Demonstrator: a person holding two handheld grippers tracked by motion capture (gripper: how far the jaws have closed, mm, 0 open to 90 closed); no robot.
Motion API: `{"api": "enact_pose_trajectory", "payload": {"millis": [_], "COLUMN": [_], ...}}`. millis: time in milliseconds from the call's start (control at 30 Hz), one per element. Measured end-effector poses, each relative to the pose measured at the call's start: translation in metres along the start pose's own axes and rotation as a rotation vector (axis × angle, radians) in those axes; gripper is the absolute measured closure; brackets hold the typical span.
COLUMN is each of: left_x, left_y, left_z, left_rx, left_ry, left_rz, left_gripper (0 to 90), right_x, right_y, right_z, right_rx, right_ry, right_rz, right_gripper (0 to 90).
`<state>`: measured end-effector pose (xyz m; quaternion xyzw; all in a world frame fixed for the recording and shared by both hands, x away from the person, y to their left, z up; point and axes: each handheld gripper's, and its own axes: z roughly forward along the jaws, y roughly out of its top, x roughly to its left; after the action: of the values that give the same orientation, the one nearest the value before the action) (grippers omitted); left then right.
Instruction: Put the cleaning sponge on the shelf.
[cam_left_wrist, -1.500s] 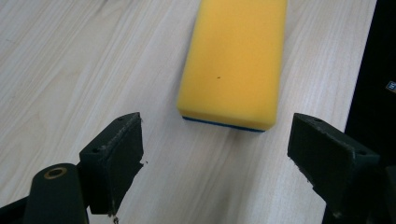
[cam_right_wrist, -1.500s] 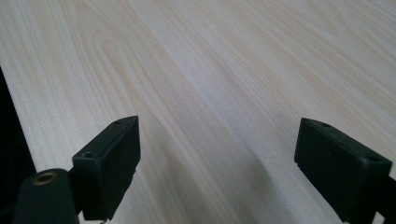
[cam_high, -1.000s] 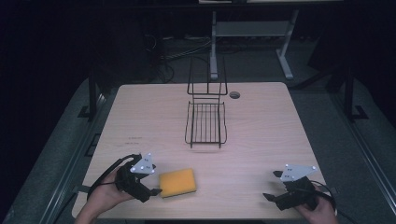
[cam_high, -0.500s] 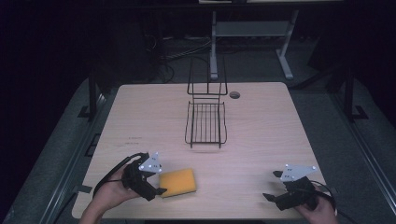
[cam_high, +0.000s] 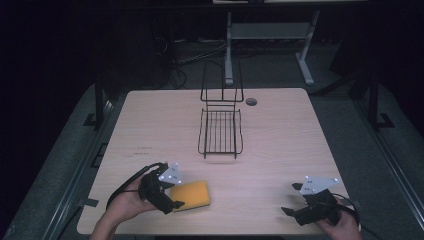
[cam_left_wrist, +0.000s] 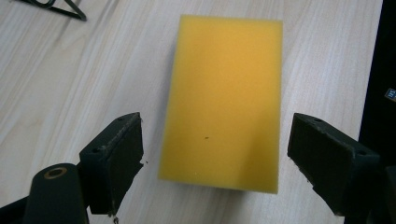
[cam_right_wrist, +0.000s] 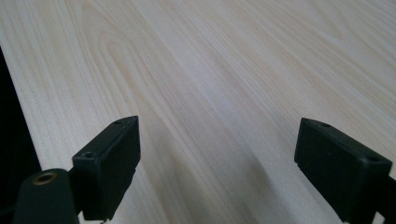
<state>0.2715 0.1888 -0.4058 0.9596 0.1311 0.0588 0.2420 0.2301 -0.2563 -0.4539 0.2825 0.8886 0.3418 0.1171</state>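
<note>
Fingers (cam_left_wrist: 116, 158) of the left gripper (cam_high: 167, 192) are standing wide apart, straddling the near end of the yellow sponge (cam_left_wrist: 226, 102) without touching it; this placing is likely preparing a squeeze across its short side. Fingers (cam_right_wrist: 109, 161) of the right gripper (cam_high: 300, 212) are likewise gaping wide, holding nothing, hovering over bare wood, apparently waiting.

Table (cam_high: 280, 150): pale wood-grain top, carrying everything; spreading ahead of both sets of fingers.

Wire rack (cam_high: 220, 131): black, lying open with one panel flat and one upright, well beyond the left fingers, probably a destination for the sponge.

Yellow sponge: rectangular, lying flat on the table between the left fingers, extending away from them.

Cable hole (cam_high: 251, 101): sitting beside the rack's far end.

Room: dark, with grey flooring and a white frame (cam_high: 270, 35) standing behind the table.
</note>
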Motion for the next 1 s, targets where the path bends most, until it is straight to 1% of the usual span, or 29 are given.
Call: {"api": "enact_pose_trajectory", "payload": {"millis": [100,133,200,433,500,700,733,867,1000], "left_x": [0.001,0.000,0.001,0.002,0.002,0.003,0.004,0.003,0.003], "left_y": [0.002,0.003,0.004,0.007,0.008,0.011,0.011,0.013,0.015], "left_z": [0.003,0.005,0.006,0.011,0.012,0.017,0.017,0.020,0.022], "left_rx": [0.016,0.013,0.022,0.031,0.041,0.044,0.049,0.052,0.062], "left_ry": [-0.005,-0.009,-0.013,-0.024,-0.026,-0.036,-0.038,-0.039,-0.045], "left_rz": [0.005,-0.003,0.002,-0.004,0.000,-0.012,-0.007,-0.013,-0.008], "left_gripper": [17.6,17.6,17.6,17.6,17.6,17.6,17.6,17.5,17.5], "right_x": [0.000,0.000,0.000,0.000,0.001,0.000,0.000,0.001,0.001], "right_y": [0.000,0.000,0.000,0.001,0.001,0.000,0.000,0.001,0.001], "right_z": [0.000,0.000,0.000,0.000,0.000,0.000,0.000,0.000,0.000], "right_rx": [0.000,-0.002,-0.002,-0.002,-0.003,-0.004,-0.004,-0.006,-0.004], "right_ry": [0.001,0.001,0.001,0.003,0.003,0.003,0.003,0.005,0.006], "right_rz": [0.003,0.001,0.001,0.000,0.001,0.001,0.000,-0.001,-0.003], "right_gripper": [14.1,14.1,14.1,14.1,14.1,14.1,14.2,14.1,14.1]}}
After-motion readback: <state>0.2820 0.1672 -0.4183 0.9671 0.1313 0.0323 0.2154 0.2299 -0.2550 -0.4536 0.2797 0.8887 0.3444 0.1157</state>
